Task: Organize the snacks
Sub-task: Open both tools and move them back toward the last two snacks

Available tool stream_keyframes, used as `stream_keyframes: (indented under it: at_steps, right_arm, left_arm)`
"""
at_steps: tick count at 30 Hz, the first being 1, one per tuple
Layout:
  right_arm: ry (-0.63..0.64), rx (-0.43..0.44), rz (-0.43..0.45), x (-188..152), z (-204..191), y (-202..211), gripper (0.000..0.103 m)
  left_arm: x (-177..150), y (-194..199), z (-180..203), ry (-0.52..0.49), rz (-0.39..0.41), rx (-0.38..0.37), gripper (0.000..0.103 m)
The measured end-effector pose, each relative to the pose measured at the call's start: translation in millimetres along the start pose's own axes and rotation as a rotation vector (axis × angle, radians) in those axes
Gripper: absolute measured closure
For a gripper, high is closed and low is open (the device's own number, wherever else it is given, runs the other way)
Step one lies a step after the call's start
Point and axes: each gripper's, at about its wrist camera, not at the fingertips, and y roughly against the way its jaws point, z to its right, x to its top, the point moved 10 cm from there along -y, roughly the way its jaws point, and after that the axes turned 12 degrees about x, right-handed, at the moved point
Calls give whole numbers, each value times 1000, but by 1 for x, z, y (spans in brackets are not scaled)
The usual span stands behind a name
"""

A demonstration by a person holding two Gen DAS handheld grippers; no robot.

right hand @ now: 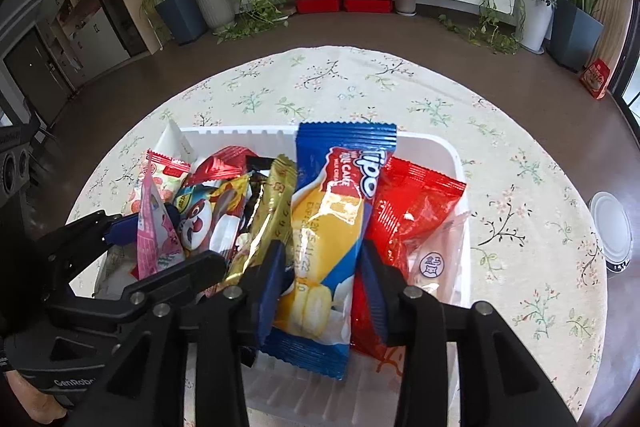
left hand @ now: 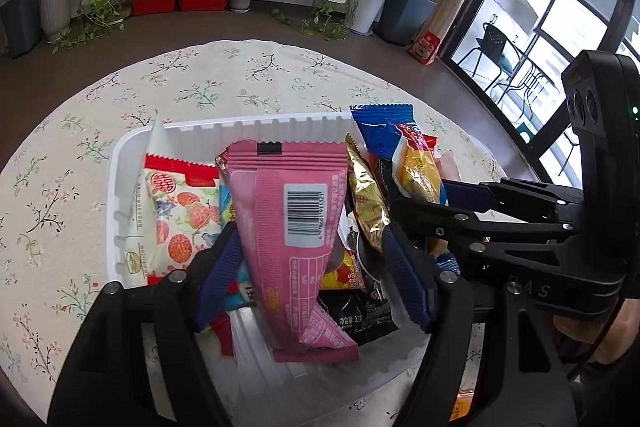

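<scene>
A white plastic tray (left hand: 256, 125) on the floral tablecloth holds several snack packets. My left gripper (left hand: 312, 267) stands over the tray with its blue pads on either side of a pink packet (left hand: 292, 227), which it holds upright. My right gripper (right hand: 320, 279) is shut on a blue and yellow Tipo cake packet (right hand: 332, 227) above the tray (right hand: 448, 151). The right gripper also shows in the left wrist view (left hand: 424, 203), and the left gripper with the pink packet shows in the right wrist view (right hand: 160, 227). A gold packet (right hand: 272, 211) and a red packet (right hand: 412, 211) lie beside the cake packet.
A round white lid or dish (right hand: 610, 223) lies on the table at the right. The tray sits near the table's front edge, with tablecloth (left hand: 208, 79) beyond it. Plants and a TV shelf stand far behind.
</scene>
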Motion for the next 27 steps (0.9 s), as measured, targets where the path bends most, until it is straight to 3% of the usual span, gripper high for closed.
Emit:
stream_keyframes:
  at_steps: [4, 8, 14, 17, 21, 25, 27]
  right_arm:
    - [6, -3, 7, 0, -1, 4, 50]
    - [5, -6, 17, -1, -3, 9, 44]
    - [-27, -5, 65, 1, 5, 28, 41]
    - [-45, 24, 92, 0, 7, 40, 32]
    - [-42, 87, 131, -11, 4, 62, 26]
    - [-46, 142, 136, -28, 2, 81, 25]
    - [-31, 162, 141, -39, -1, 93, 19]
  left_arm:
    - [-3, 5, -4, 3, 8, 1, 29]
    - [0, 13, -8, 19, 33, -3, 12]
    - [3, 31, -12, 32, 73, -2, 11]
    - [-3, 43, -16, 37, 85, 11, 0]
    - [-20, 68, -20, 18, 106, 88, 0]
    - [-44, 104, -21, -2, 185, 135, 0]
    - [-60, 120, -19, -20, 206, 169, 0]
